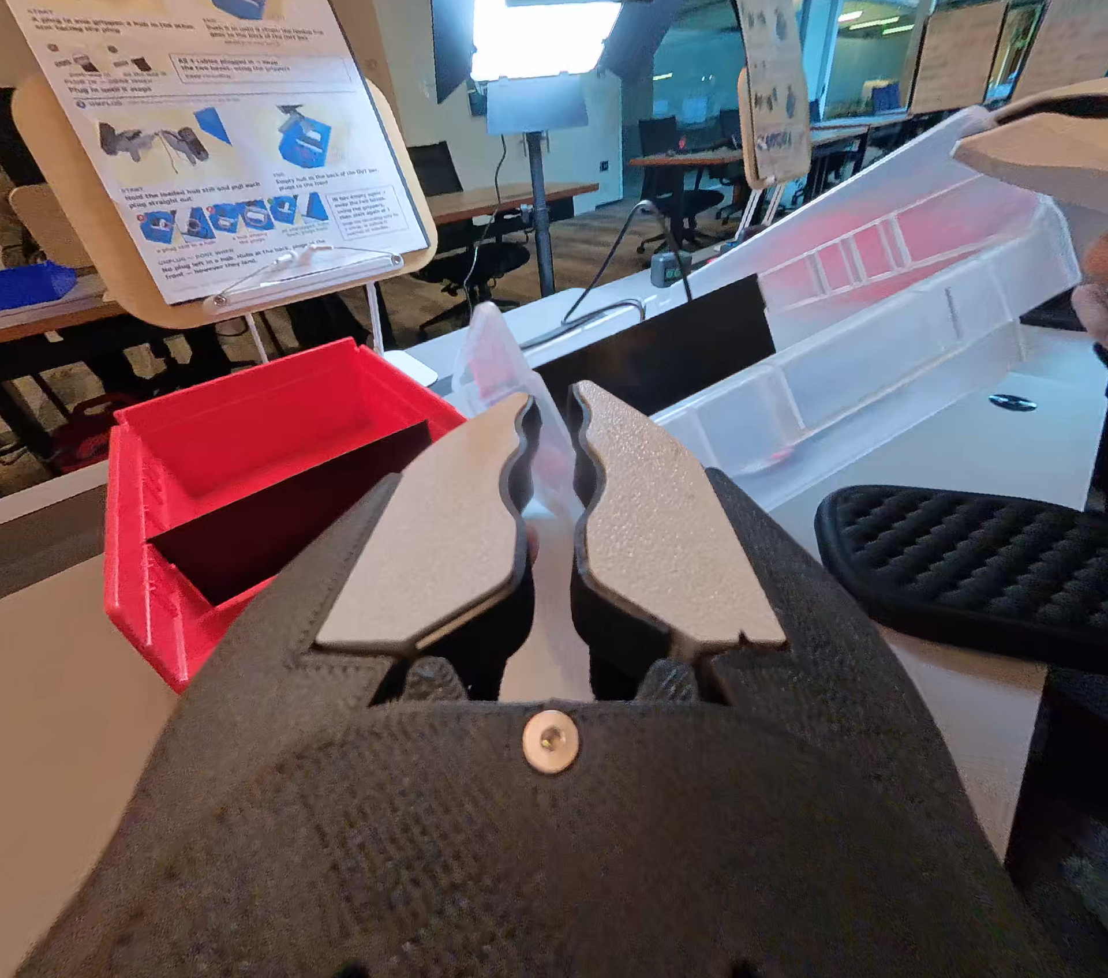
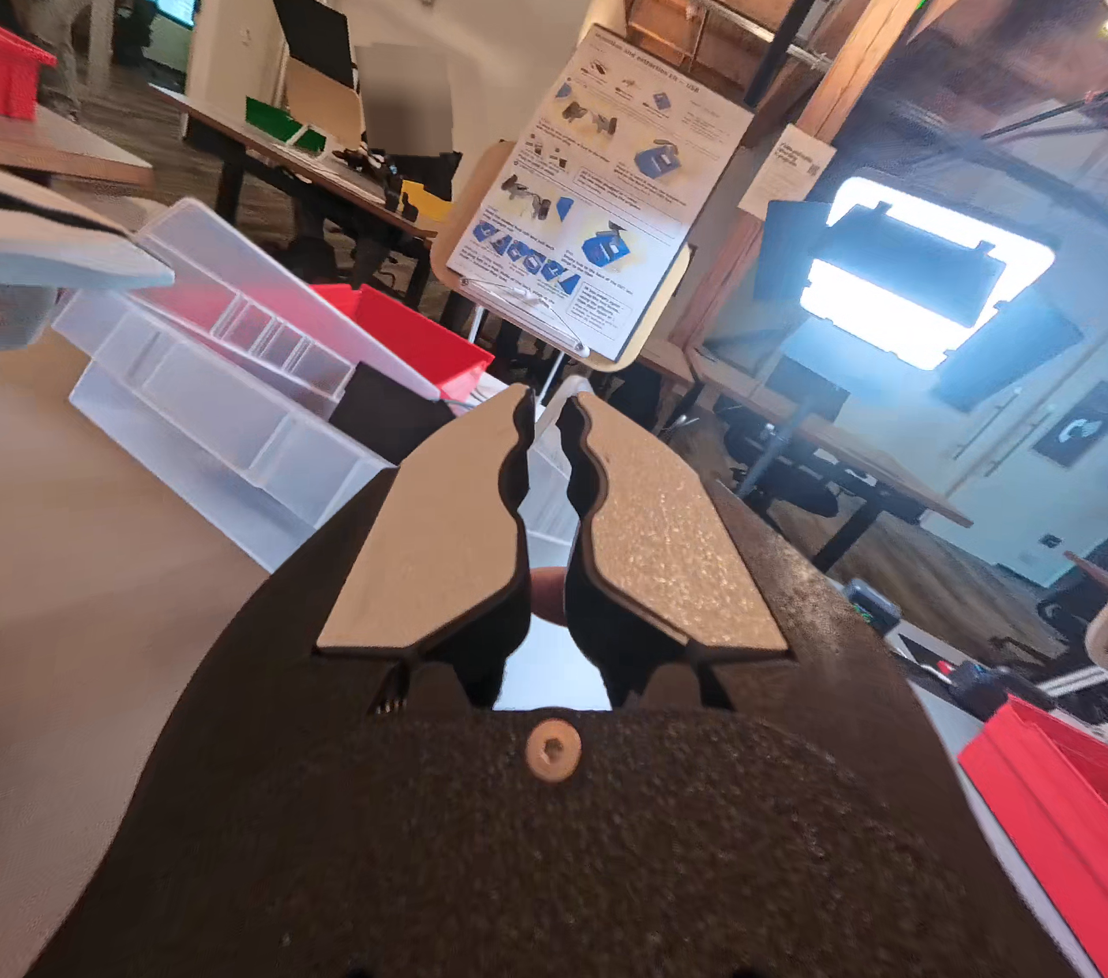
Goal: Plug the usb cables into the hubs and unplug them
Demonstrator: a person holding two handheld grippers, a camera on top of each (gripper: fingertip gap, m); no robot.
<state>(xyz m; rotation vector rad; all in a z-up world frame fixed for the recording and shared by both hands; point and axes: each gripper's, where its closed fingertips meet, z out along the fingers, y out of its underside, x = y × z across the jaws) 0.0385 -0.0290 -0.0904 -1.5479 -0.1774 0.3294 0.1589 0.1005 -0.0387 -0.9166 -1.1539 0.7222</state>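
Two fingers of the left gripper (image 1: pixel 553 398) pinch a clear plastic lid edge (image 1: pixel 509 368) of a clear compartment box (image 1: pixel 869 350) on the table (image 1: pixel 959 439), beside a red bin (image 1: pixel 240 469). No usb cables or hubs show. Right wrist view: the right gripper (image 2: pixel 545 401) stands slightly parted, holding nothing visible, near the table's far edge.
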